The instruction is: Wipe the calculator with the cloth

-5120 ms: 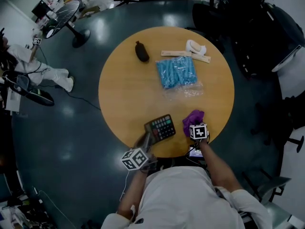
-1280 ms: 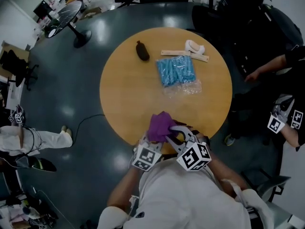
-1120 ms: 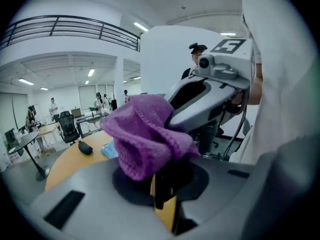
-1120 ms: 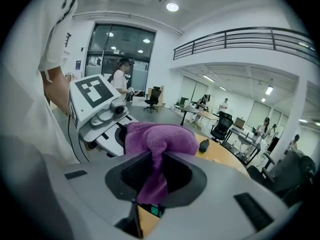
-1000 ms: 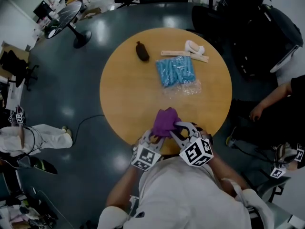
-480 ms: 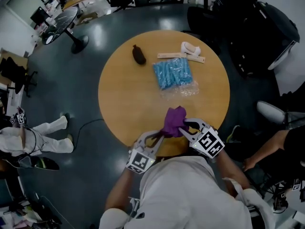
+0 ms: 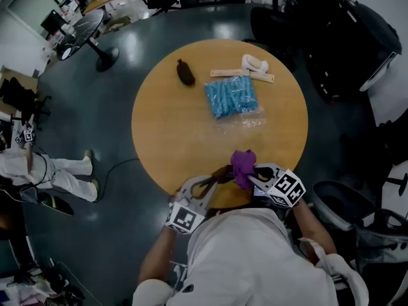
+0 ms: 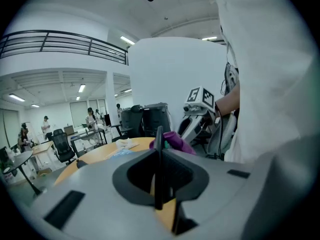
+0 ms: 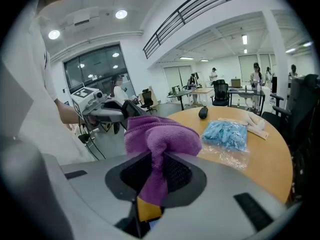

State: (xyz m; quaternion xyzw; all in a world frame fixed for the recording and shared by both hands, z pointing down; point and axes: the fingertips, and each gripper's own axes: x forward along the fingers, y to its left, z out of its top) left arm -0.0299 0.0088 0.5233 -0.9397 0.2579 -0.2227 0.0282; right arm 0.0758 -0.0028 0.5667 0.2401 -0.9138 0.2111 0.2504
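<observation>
Round wooden bench [image 7: 166,126], open office. Left gripper [image 7: 205,183] fingers [image 8: 137,173] are nearly closed on the calculator [image 7: 220,173], held edge-on over the near rim. Right gripper [image 9: 155,171] pinches the purple cloth [image 9: 160,134] just beside it. Wiping step; next, likely draw the cloth along the calculator's face.

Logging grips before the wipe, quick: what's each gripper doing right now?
Left gripper: closed on the calculator.
Right gripper: closed on the purple cloth.
</observation>
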